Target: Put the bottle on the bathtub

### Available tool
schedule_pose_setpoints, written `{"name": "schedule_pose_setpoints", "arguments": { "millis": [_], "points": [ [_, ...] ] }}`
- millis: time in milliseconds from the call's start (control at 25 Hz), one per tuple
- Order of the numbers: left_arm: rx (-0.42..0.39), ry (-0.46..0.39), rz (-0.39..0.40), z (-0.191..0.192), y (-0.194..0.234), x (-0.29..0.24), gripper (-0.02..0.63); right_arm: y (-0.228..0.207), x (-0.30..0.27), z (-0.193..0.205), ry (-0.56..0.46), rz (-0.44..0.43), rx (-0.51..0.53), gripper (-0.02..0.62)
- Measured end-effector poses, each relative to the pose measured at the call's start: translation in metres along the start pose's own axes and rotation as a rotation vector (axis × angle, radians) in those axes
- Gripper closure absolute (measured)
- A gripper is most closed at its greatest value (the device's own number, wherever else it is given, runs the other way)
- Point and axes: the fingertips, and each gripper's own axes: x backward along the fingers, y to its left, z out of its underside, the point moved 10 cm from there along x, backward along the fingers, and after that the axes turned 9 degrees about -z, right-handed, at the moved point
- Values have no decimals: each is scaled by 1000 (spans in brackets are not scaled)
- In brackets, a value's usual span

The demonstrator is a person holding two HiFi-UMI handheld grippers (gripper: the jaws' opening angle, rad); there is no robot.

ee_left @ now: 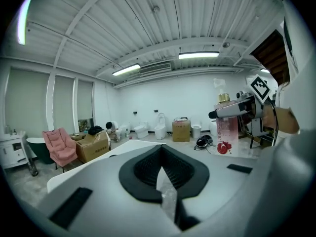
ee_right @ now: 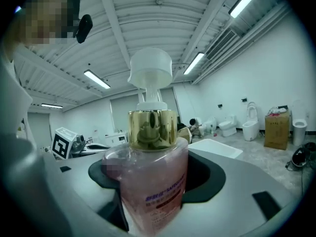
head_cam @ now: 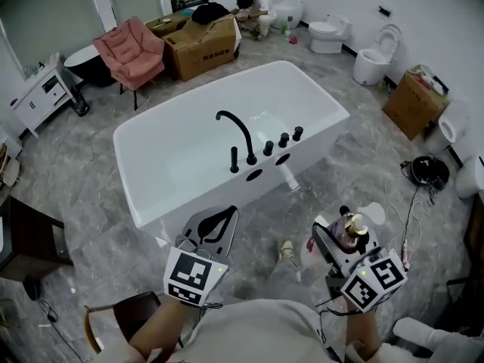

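Note:
The bottle (head_cam: 352, 233) holds pink liquid and has a gold collar and a white pump. It stands upright between the jaws of my right gripper (head_cam: 342, 242), which is shut on it, to the near right of the white bathtub (head_cam: 318, 97). In the right gripper view the bottle (ee_right: 153, 181) fills the middle, and the tub's rim (ee_right: 216, 147) lies beyond it. A black faucet (head_cam: 238, 138) with knobs sits on the tub's near ledge. My left gripper (head_cam: 218, 219) hangs just before that ledge, shut and holding nothing. In the left gripper view the bottle (ee_left: 227, 132) hangs at the right.
A pink armchair (head_cam: 132, 51), a cardboard box (head_cam: 200, 44) and a crouching person (head_cam: 249, 6) are behind the tub. Toilets (head_cam: 329, 32) line the far wall. Another box (head_cam: 412, 100) and a black device with cables (head_cam: 427, 171) sit on the right. A white cabinet (head_cam: 41, 93) stands left.

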Motion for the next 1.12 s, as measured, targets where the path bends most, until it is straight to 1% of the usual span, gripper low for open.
{"name": "schedule_pose_setpoints", "arguments": {
  "millis": [200, 280, 360, 400, 560, 640, 920, 1120],
  "points": [
    [-12, 27, -7, -21, -13, -66, 588, -79, -24, -27, 5, -102, 52, 253],
    [9, 53, -16, -29, -13, -92, 588, -111, -37, -40, 16, -136, 81, 253],
    [47, 77, -40, -35, -10, -118, 588, -141, -53, -53, 22, -175, 111, 253],
    [52, 83, -54, -39, -8, -129, 588, -155, -61, -59, 23, -197, 122, 253],
    [27, 112, -107, -52, -10, -172, 588, -206, -93, -74, 45, -296, 155, 253],
    [29, 129, -133, -54, -11, -194, 588, -231, -110, -77, 61, -339, 172, 253],
    [68, 187, -234, -56, -5, -250, 588, -295, -167, -84, 104, -493, 243, 253],
    [61, 210, -327, -48, 12, -273, 588, -328, -213, -72, 105, -594, 272, 253]
  ]
}}
